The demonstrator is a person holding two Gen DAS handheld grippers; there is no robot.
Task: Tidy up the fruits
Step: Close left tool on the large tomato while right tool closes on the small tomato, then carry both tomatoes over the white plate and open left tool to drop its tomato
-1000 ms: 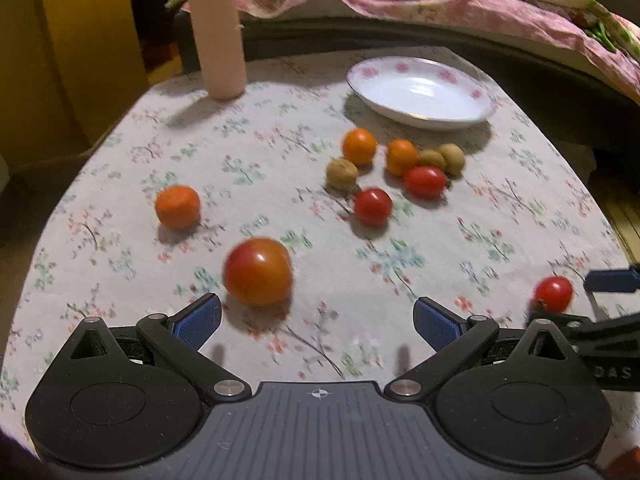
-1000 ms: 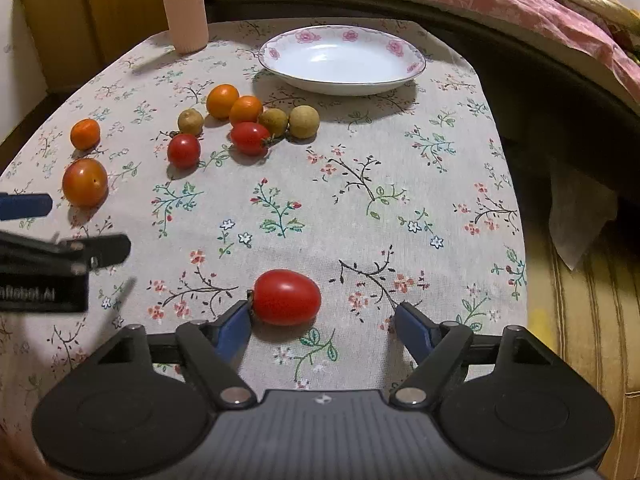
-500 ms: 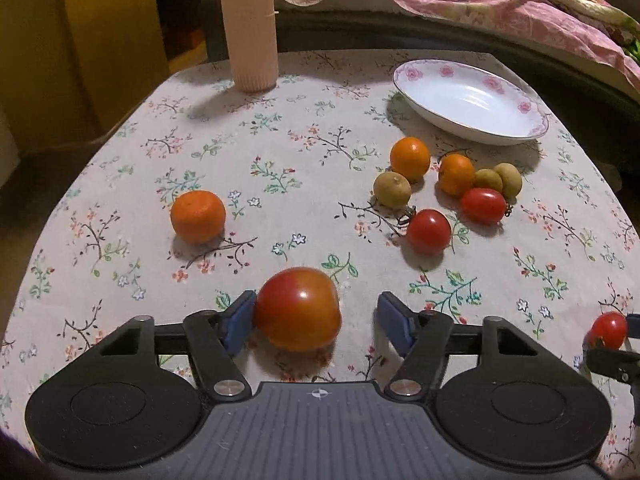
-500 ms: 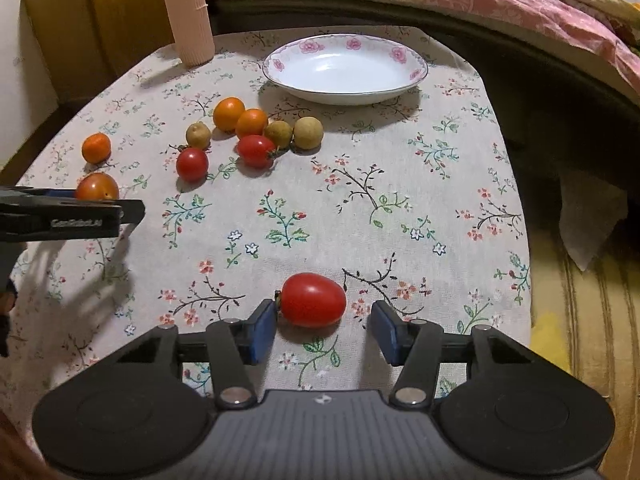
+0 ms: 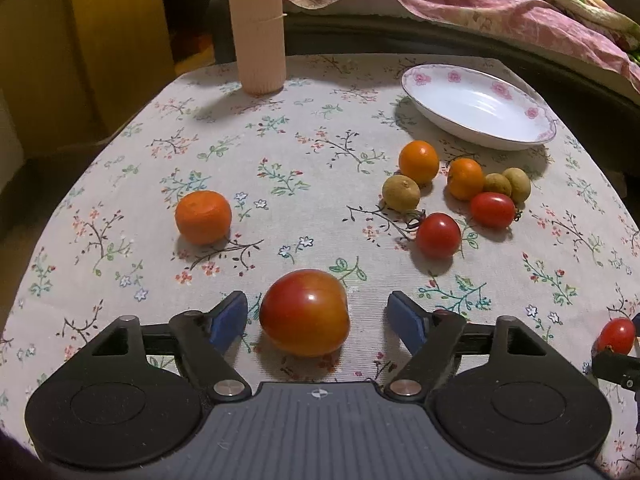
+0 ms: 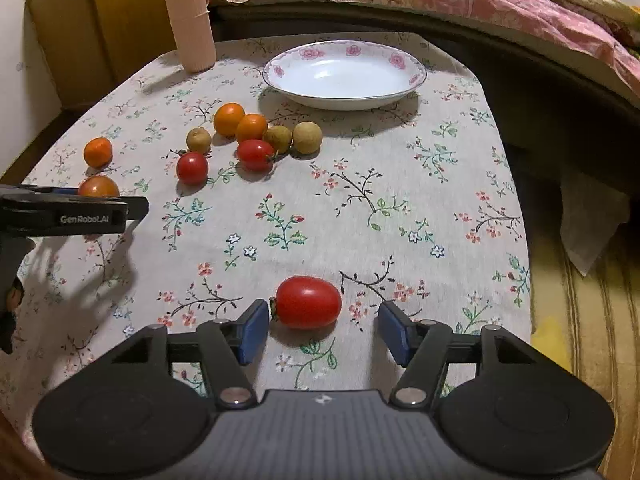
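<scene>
In the left wrist view a large red-orange tomato [image 5: 304, 312] sits on the floral tablecloth between the blue pads of my left gripper [image 5: 316, 320]. The jaws are opening and a gap shows on both sides of it. My right gripper [image 6: 324, 330] straddles an oval red cherry tomato [image 6: 308, 302]; its jaws are opening too, with the left pad just beside the stem end and the right pad well clear. A white plate with pink flowers [image 6: 416, 76] stands at the far side. A mandarin [image 5: 203, 217] lies alone to the left.
A cluster of small oranges [image 5: 419, 161], longans [image 5: 401, 193] and cherry tomatoes [image 5: 438, 236] lies in front of the plate. A tall pink ribbed cylinder [image 5: 260, 24] stands at the back left. The table edge [image 6: 524, 208] drops off on the right, beside a striped sofa.
My left gripper came up around the large tomato; its jaws narrowed, then widened a little. The right gripper's jaws narrowed around the cherry tomato, then widened slightly, without the hand shifting.
</scene>
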